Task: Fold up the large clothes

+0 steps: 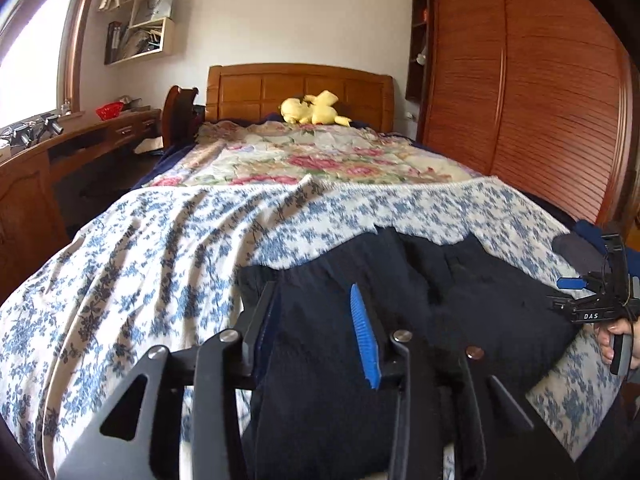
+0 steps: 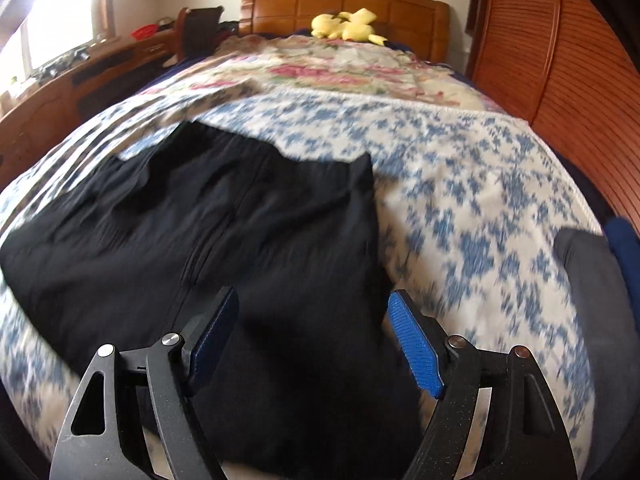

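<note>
One black garment (image 2: 224, 232), two tongs (image 1: 316, 320) (image 2: 316, 336), one yellow plush toy (image 1: 314, 108), two floral bedcovers (image 1: 152, 248) (image 1: 320, 156), one bed (image 1: 300, 88).

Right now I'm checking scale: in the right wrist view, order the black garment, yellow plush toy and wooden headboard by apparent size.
1. Black garment, though nearness inflates it.
2. Wooden headboard.
3. Yellow plush toy.
</note>
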A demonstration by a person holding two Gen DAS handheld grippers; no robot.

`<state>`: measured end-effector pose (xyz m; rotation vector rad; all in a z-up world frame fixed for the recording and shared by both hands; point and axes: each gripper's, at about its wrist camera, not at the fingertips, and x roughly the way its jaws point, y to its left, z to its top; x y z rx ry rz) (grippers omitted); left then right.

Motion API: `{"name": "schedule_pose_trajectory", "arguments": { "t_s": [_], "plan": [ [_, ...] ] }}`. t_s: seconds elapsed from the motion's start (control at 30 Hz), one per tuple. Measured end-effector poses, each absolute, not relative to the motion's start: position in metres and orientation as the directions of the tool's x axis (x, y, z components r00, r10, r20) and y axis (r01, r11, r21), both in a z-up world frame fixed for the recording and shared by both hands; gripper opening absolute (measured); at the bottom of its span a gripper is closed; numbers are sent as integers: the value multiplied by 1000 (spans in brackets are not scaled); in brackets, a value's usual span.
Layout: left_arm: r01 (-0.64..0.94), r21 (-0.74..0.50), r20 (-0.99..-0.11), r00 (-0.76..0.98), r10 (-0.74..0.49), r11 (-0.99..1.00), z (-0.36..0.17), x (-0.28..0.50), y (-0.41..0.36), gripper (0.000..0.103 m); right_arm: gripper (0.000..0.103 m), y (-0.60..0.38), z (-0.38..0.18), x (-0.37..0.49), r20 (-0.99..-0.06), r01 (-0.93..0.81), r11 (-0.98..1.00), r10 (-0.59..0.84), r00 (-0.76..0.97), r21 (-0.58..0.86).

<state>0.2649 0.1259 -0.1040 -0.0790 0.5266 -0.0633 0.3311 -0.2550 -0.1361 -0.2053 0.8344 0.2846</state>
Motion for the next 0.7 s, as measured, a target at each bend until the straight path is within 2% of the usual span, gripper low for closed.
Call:
{"name": "schedule_pose_trajectory", "arguments": {
  "t_s": [0.37, 0.57, 0.7],
  "plan": [
    [43, -143, -609, 783, -123, 989, -161, 223, 141, 36, 81, -271, -161, 306, -788, -342, 940, 211, 579, 0],
    [35, -140, -627, 771, -116, 990, -173, 212, 145, 37, 83, -269, -172, 300, -781, -341, 940, 204, 590, -12],
    [23, -137, -638, 762, -106, 990, -179, 213, 149, 37, 87, -273, -177, 298, -767, -328, 945, 209, 607, -3]
  ]
}}
